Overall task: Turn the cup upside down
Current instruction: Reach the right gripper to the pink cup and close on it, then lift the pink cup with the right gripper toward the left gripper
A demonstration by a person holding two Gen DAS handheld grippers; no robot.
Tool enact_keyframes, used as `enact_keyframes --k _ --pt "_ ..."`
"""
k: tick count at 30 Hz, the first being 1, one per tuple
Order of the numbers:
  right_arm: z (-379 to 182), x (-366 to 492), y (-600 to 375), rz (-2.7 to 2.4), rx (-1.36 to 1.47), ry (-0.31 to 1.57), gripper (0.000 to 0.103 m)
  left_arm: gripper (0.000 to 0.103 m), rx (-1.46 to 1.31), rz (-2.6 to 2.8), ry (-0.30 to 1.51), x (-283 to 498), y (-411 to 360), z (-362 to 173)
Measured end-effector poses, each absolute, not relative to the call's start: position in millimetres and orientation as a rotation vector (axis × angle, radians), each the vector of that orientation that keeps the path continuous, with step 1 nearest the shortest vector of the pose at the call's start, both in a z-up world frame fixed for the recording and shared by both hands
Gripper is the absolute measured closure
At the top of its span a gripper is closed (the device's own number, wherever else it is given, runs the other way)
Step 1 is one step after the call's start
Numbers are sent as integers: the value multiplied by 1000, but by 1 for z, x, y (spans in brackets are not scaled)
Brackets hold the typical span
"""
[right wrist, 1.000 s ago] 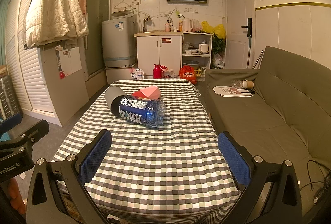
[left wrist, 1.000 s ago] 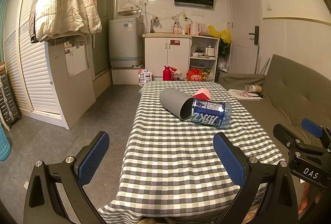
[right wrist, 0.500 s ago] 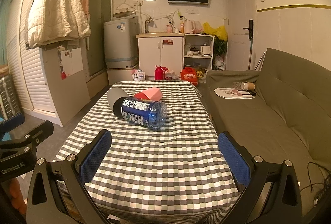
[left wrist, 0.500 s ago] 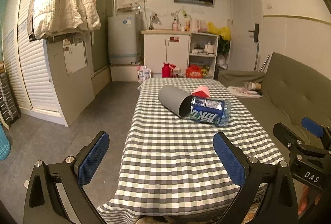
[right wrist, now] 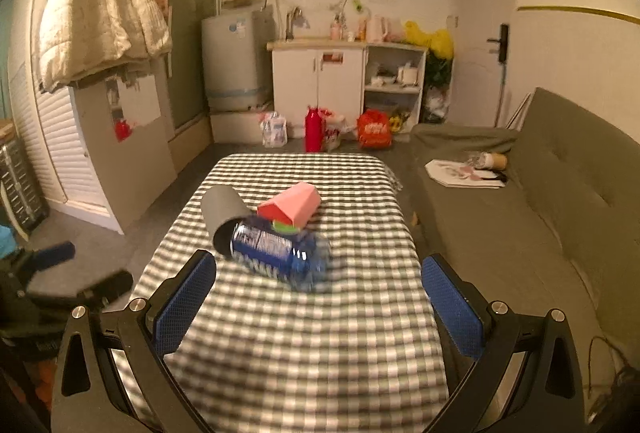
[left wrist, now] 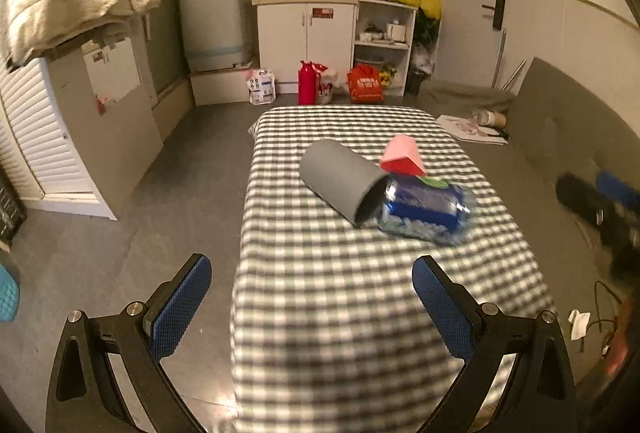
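Note:
A grey cup point(left wrist: 340, 179) lies on its side on the checkered table point(left wrist: 340, 293), its open mouth facing a blue-labelled plastic bottle point(left wrist: 424, 209) that also lies on its side. The cup also shows in the right wrist view point(right wrist: 222, 219), with the bottle point(right wrist: 280, 253) touching its mouth. My left gripper point(left wrist: 312, 307) is open and empty above the table's near end. My right gripper point(right wrist: 318, 307) is open and empty, short of the bottle.
A pink and red box point(left wrist: 402, 157) lies just behind the cup and bottle. A grey sofa point(right wrist: 540, 233) runs along the table's right side. Floor lies to the left, with cabinets point(right wrist: 318, 93) and a washing machine point(right wrist: 232, 65) at the back.
Both grippers have risen and moved forward toward the table, tilting down. The cup, bottle and box have not moved. Both grippers stay open.

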State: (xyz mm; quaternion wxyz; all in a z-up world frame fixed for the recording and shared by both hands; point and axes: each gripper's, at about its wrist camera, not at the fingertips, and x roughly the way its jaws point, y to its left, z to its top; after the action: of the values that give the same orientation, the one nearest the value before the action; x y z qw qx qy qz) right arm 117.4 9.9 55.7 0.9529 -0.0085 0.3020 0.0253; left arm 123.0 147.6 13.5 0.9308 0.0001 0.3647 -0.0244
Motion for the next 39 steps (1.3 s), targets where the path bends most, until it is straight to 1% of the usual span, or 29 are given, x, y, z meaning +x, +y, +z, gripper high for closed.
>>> enact_keyframes --k 3,7,14,18,23,28,29,30,31,34,36,39 --pt "59 174 12 45 24 723 0 0 -36 -44 788 159 163 8" --pt "49 242 22 4 37 829 0 0 -48 15 815 201 185 3" --pt "-2 331 42 -4 50 1038 0 0 -78 64 849 253 215 -22" --pt "-28 361 42 -34 71 1127 0 0 -85 64 875 267 226 -40" --pt "-54 372 49 -6 97 1232 0 0 -73 53 894 272 233 -51" --pt "-59 373 52 1 103 1259 1 0 -79 47 906 271 239 -56" --pt "-61 374 52 16 120 1272 6 0 -74 48 908 269 240 -56" --pt "-63 373 51 34 141 1288 19 0 -68 48 908 267 240 -55" --pt "-65 377 49 42 158 1296 25 0 -62 49 908 266 240 -54" --pt "-63 375 47 45 172 1287 27 0 -66 44 912 262 242 -52" --pt "-57 372 43 39 176 1262 32 0 -64 45 912 260 241 -49" --pt "-42 366 37 50 161 1231 36 0 -62 42 910 257 239 -42"
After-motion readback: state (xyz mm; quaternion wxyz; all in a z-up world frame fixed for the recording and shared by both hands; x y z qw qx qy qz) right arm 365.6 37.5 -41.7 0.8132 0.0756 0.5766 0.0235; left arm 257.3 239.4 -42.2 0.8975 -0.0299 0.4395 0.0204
